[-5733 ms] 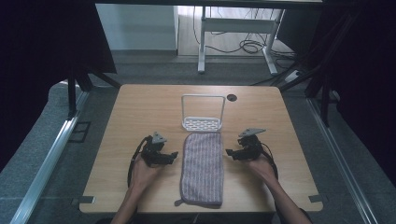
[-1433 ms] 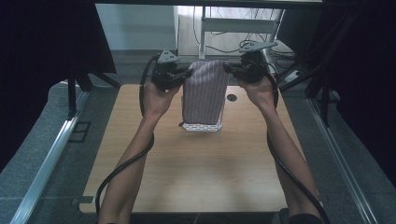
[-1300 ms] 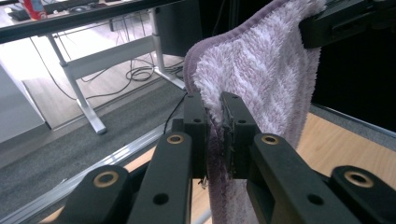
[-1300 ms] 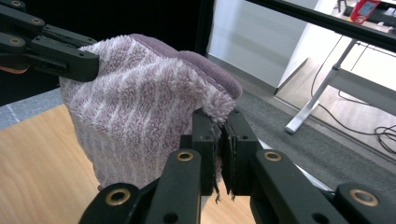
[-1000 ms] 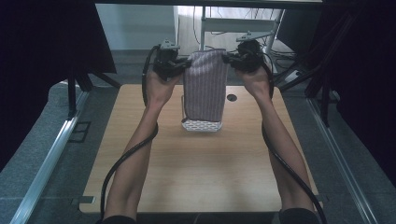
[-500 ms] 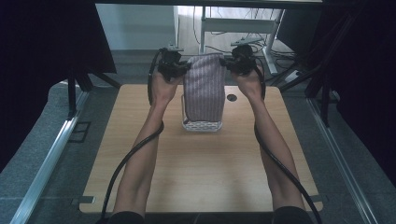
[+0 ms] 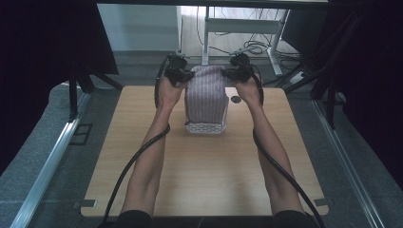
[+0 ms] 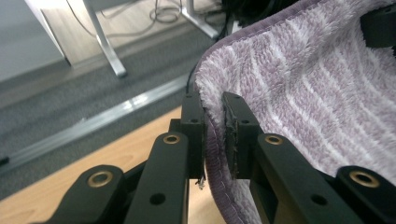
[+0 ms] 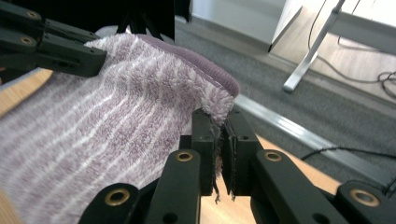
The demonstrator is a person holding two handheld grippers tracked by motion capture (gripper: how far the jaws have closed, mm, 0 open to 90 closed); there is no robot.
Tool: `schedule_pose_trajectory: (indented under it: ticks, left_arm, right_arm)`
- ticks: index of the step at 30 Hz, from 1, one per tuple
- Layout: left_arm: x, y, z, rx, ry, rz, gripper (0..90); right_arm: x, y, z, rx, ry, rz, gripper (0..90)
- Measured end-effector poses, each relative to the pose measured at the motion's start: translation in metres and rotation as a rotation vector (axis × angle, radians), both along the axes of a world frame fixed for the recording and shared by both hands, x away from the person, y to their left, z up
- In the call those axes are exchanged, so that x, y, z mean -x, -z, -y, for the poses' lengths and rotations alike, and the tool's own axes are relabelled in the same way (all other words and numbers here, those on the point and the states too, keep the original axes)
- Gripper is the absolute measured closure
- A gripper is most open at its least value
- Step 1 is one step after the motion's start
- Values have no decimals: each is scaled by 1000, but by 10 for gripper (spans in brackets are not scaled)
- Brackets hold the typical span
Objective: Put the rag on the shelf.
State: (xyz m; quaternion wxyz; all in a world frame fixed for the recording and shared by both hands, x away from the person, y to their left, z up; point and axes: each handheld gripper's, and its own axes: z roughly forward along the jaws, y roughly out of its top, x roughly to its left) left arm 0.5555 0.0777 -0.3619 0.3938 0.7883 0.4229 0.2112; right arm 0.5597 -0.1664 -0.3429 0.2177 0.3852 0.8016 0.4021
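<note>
A purple-and-white striped towel (image 7: 206, 92) hangs by its top corners above the far part of the wooden table (image 7: 204, 175). Its lower part rests in a white basket (image 7: 205, 127). My left gripper (image 7: 186, 76) is shut on the towel's left corner (image 8: 211, 109). My right gripper (image 7: 229, 73) is shut on the right corner (image 9: 220, 105). In the left gripper view my own gripper (image 8: 214, 121) pinches the towel's hem. In the right gripper view my own gripper (image 9: 220, 140) clamps the fluffy edge, and the other gripper (image 9: 51, 44) shows at the upper left.
A small dark hole (image 7: 235, 99) marks the table right of the basket. Beyond the far edge lie grey carpet, a metal rail (image 9: 299, 135) and white desk legs (image 7: 205, 42) with cables. Black curtains flank both sides. Cables trail along both forearms.
The towel has been lifted from flat on the table near the person and carried to the far end. Over the last second both grippers came down, settling its lower part into the basket.
</note>
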Motion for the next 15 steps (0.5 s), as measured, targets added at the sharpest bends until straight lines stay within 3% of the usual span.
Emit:
schedule_pose_trajectory:
  ticks: [4, 6, 7, 8, 10, 12, 15]
  left_arm:
    - [-2, 6, 1, 1, -7, -47, 776]
    - [-4, 8, 0, 10, -17, -94, 735]
    - [-5, 9, -1, 12, -26, -111, 649]
    - [-5, 9, -2, 12, -35, -116, 649]
    - [-7, 11, -4, 20, -36, -147, 541]
    - [-5, 10, -6, 13, -44, -135, 494]
    - [-3, 8, -8, 36, -48, -122, 460]
  right_arm:
    - [-2, 11, 0, 11, 0, -37, 825]
    - [-3, 16, 0, 12, 5, -56, 795]
    - [-3, 19, 1, 10, 9, -66, 712]
    - [-3, 19, 1, 10, 9, -66, 712]
    - [-4, 21, 4, -18, 11, -84, 612]
    - [-4, 21, 7, -24, 10, -90, 587]
    - [-4, 21, 9, -30, 10, -91, 549]
